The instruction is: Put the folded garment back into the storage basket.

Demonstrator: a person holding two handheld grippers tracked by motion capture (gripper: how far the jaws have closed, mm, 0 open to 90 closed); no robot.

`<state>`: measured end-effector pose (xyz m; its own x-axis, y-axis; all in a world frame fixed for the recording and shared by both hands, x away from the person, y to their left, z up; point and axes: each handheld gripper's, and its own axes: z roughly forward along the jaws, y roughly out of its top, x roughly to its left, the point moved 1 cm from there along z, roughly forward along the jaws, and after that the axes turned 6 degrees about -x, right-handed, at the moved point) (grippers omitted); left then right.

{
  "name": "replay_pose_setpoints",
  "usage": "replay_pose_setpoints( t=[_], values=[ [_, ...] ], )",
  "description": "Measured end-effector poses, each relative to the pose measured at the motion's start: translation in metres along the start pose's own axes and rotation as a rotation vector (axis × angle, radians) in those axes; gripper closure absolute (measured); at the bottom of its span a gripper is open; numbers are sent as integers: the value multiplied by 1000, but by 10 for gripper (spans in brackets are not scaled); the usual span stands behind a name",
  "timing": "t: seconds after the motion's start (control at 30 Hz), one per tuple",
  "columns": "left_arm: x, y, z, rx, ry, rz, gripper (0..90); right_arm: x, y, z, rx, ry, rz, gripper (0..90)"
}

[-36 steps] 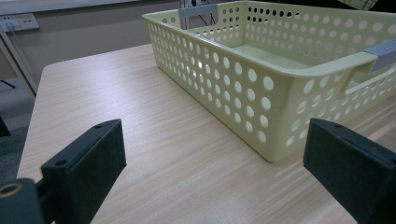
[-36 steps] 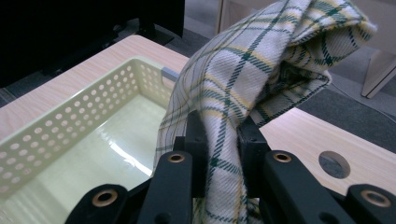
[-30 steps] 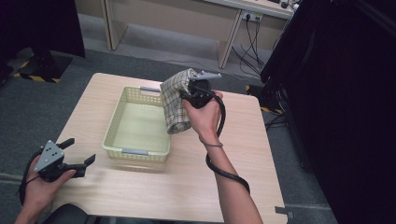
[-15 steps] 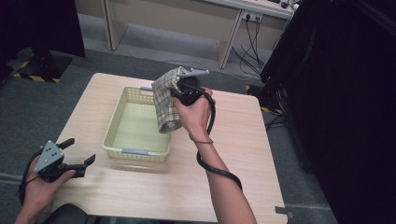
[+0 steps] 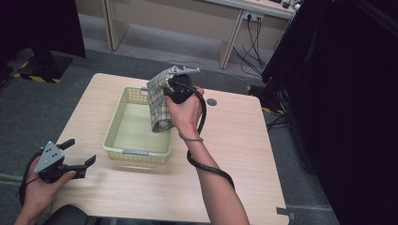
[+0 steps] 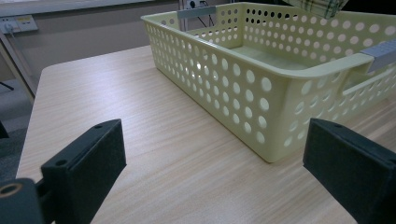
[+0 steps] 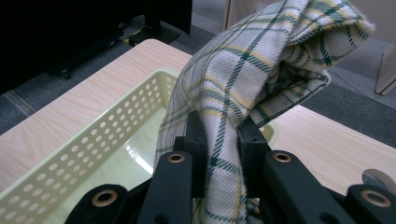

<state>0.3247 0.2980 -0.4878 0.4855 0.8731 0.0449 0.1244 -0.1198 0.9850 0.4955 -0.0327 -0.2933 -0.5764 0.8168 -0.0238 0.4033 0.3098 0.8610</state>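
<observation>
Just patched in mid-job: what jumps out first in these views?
The plaid cloth stands out first: it hangs pinched in the right gripper above the right edge of the pale green perforated basket, which sits mid-table with nothing visible inside. At the table's near left corner the left gripper rests with its jaws wide apart, pointing at the basket.

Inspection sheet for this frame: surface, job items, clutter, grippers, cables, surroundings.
Surface: light wooden table, bare around the basket.
Job's things: plaid cloth hanging over the pale green perforated basket; basket interior looks empty.
Clutter: small round dark disc on the table.
Grippers: right gripper shut on the plaid cloth; left gripper open, holding nothing, at the near left table edge.
Cables: black cable trailing along the right forearm; cords hanging behind the table.
Surroundings: grey floor, desk legs, dark curtain at right.
</observation>
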Motion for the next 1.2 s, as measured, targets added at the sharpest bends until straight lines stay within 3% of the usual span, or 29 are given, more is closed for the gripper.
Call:
replay_pose_setpoints(
  t=[0.43,1.2],
  values=[
    [0,0,0,0,-3,4,52,7,-3,14,20,6,22,789],
    [-1,0,0,-8,-11,5,53,37,-5,44,38,26,44,789]
  ],
)
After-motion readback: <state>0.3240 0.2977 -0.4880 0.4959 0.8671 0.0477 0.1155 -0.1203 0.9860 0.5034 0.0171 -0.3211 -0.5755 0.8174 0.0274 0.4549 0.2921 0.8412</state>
